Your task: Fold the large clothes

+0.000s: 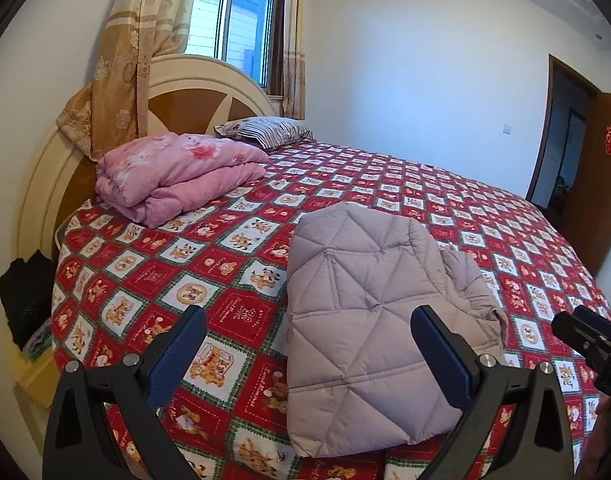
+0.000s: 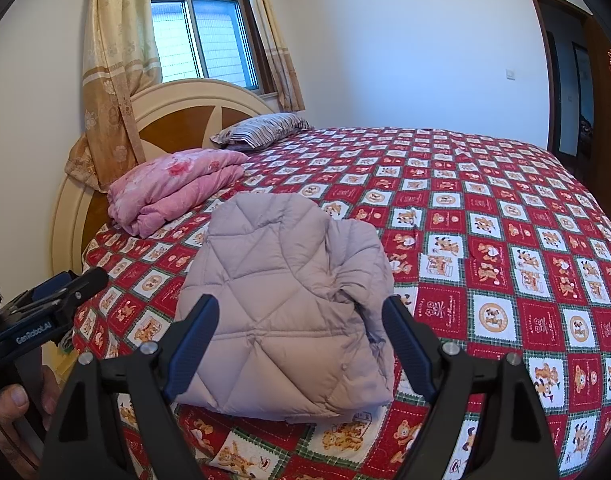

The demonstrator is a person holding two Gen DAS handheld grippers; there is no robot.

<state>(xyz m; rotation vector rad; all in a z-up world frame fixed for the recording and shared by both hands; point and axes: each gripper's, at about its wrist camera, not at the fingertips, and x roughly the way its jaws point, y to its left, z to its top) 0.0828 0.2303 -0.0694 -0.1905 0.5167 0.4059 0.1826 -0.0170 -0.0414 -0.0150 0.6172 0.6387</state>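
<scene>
A pale lilac-grey quilted puffer jacket [image 1: 357, 312] [image 2: 289, 304] lies folded into a compact bundle on the near part of the bed, close to its front edge, with one rumpled sleeve or side bunched along its right flank. It rests on a red, white and green patchwork bedspread printed with teddy bears [image 1: 505, 240] [image 2: 505, 240].

The left gripper [image 1: 309, 336] hovers just in front of the jacket with its blue-padded fingers [image 1: 177, 356] spread wide — nothing is between them, and the bundle shows through the gap. The right gripper [image 2: 299, 328] is held likewise, its fingers [image 2: 405, 344] apart and empty, framing the near end of the jacket. Each gripper also shows at the edge of the other's view.

Further back on the left sits a folded pink floral quilt [image 1: 173, 176] [image 2: 169, 188], and beyond it a striped pillow [image 1: 265, 130] [image 2: 261, 128] against the cream and brown rounded headboard [image 1: 185, 84] [image 2: 177, 108]. A gold patterned curtain [image 1: 133, 60] [image 2: 113, 72] hangs over the headboard beside a window [image 1: 233, 20] [image 2: 201, 36]. A brown wooden door [image 1: 601, 168] stands open at the right — a red paper decoration is stuck on it.
</scene>
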